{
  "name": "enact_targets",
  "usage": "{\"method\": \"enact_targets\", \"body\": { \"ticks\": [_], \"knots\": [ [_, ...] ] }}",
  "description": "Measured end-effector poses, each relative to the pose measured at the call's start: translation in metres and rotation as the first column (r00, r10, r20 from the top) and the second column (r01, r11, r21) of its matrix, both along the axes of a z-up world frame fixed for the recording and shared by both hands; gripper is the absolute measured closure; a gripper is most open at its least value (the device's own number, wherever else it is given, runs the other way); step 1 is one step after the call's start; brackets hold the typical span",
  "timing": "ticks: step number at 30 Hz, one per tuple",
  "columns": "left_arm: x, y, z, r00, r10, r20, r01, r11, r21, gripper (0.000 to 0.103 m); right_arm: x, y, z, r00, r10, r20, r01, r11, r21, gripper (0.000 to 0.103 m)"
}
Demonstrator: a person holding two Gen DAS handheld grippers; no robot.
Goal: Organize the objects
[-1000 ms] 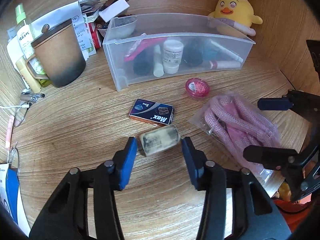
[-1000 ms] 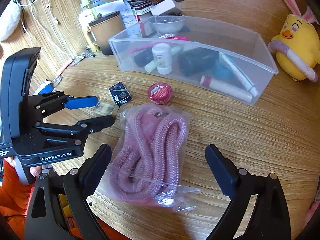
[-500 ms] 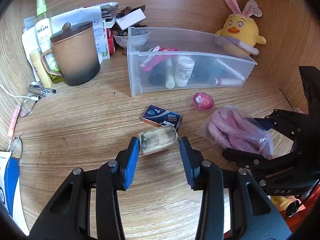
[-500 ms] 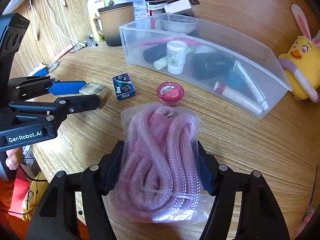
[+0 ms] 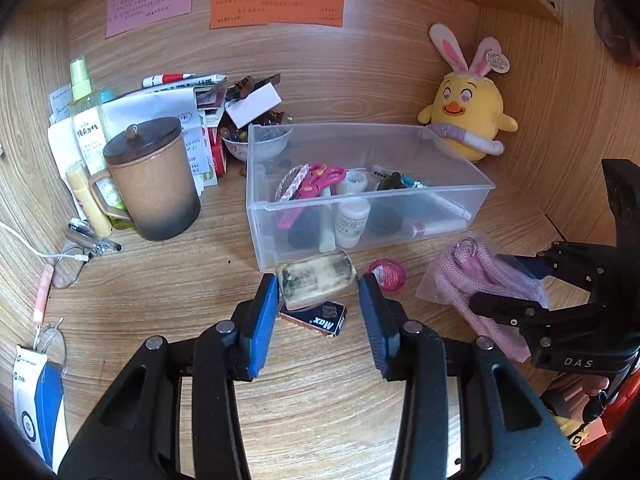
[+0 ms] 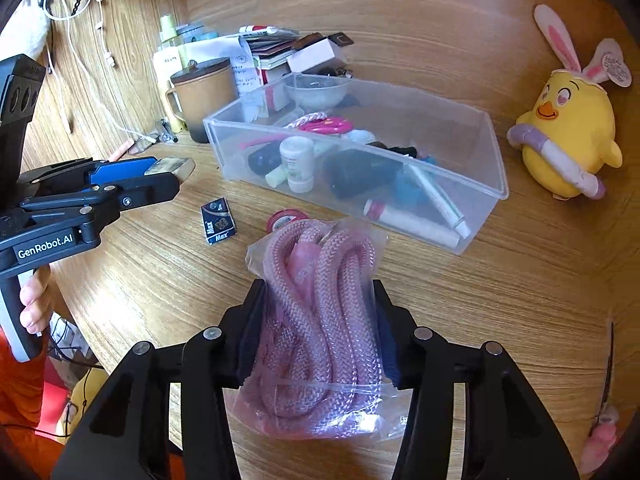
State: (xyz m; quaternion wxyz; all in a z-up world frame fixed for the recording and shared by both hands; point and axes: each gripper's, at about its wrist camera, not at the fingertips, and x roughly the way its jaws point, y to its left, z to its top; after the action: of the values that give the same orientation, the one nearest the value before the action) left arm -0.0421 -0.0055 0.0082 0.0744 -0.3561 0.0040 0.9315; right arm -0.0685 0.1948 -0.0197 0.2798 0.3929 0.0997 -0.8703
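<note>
My left gripper [image 5: 320,296] is shut on a worn whitish eraser block [image 5: 316,278] and holds it lifted above the desk, just in front of the clear plastic bin [image 5: 460,192]. The eraser also shows in the right wrist view [image 6: 170,166]. My right gripper [image 6: 318,320] is shut on a clear bag of pink rope [image 6: 320,320], lifted off the desk; the bag also shows in the left wrist view [image 5: 472,276]. The bin [image 6: 492,184] holds scissors, a white bottle, tubes and dark items.
A dark blue "Max" box [image 5: 320,320] and a round pink tin [image 5: 387,274] lie on the desk before the bin. A brown lidded mug [image 5: 154,184], bottles and papers stand at the left. A yellow plush chick [image 5: 466,120] sits at the back right.
My left gripper has closed on the eraser and lifted it towards the bin. My right gripper has closed on the rope bag and raised it.
</note>
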Motion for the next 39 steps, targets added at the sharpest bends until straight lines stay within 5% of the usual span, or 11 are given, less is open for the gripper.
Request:
{"method": "enact_targets", "body": {
  "ticks": [19,26,30,39],
  "knots": [
    [-0.054,-0.007,0.036,0.996,0.048,-0.08,-0.047,0.999,0.011,0.063,-0.068,0.025,0.075,0.978,-0.125,-0.167,0.105,0.987,-0.123,0.057],
    [-0.063,-0.012,0.027,1.0,0.01,-0.02,-0.009,0.998,0.06,0.063,-0.096,0.017,0.074,0.977,-0.133,-0.165,0.117,0.987,-0.107,0.057],
    [-0.056,0.001,0.013,0.999,-0.038,0.025,0.037,0.999,0.025,0.063,-0.115,0.012,0.067,0.982,-0.129,-0.134,0.117,0.989,-0.095,0.057],
    [-0.052,0.039,-0.037,0.976,-0.153,0.157,0.164,0.985,-0.056,0.035,-0.151,-0.002,0.044,0.993,-0.107,-0.046,0.104,0.992,-0.068,0.057]
  ]
}}
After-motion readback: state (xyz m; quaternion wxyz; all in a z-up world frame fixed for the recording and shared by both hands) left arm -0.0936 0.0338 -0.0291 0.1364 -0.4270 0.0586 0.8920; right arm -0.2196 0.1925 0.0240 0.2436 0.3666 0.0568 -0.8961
